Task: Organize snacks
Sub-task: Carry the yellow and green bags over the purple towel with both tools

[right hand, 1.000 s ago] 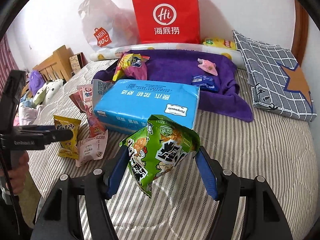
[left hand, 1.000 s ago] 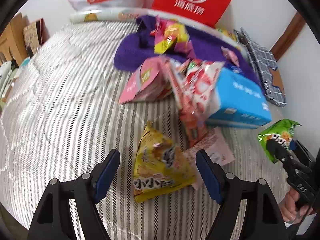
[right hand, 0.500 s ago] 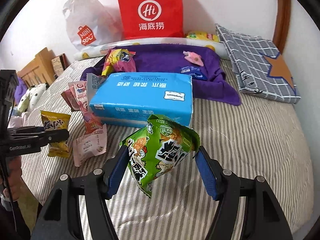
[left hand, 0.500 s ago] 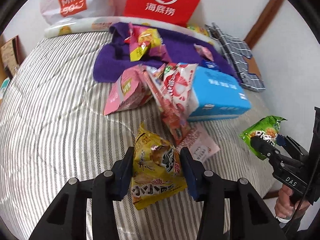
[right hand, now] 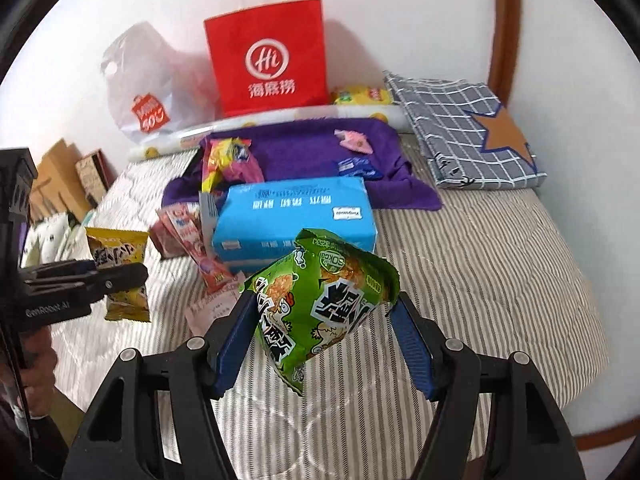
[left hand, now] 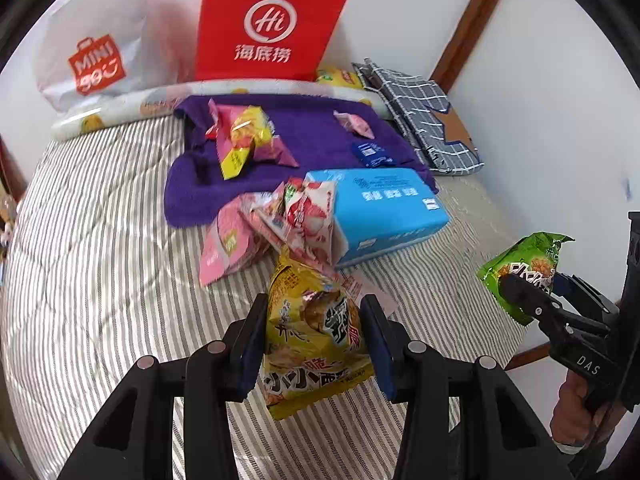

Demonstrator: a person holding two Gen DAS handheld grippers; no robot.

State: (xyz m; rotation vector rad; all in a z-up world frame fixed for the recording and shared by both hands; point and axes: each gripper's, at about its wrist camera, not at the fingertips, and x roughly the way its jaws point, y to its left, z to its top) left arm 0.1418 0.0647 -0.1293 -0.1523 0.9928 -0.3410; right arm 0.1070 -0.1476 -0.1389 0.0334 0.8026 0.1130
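Observation:
A yellow snack bag (left hand: 312, 344) hangs just above the striped bed cover (left hand: 100, 260), and my left gripper (left hand: 314, 312) is shut on its sides. In the right wrist view that same yellow bag (right hand: 120, 256) shows at the left edge, held by the left gripper (right hand: 120, 276). A green snack bag (right hand: 324, 300) is pinched in my right gripper (right hand: 324, 320), held up over the bed. From the left wrist view the green bag (left hand: 528, 256) and the right gripper (left hand: 520, 288) appear at the far right, with a hand on the handle.
A blue tissue pack (left hand: 384, 208) lies mid-bed with pink and red snack packs (left hand: 280, 228) leaning on it. Behind lies a purple towel (left hand: 304, 128) with several snacks. A red paper bag (left hand: 272, 24), a white plastic bag (left hand: 92, 48) and a plaid pillow (left hand: 424, 120) stand by the wall.
My left gripper closed on the yellow bag and lifted it off the bed. The right gripper rose and shifted with the green bag still in it.

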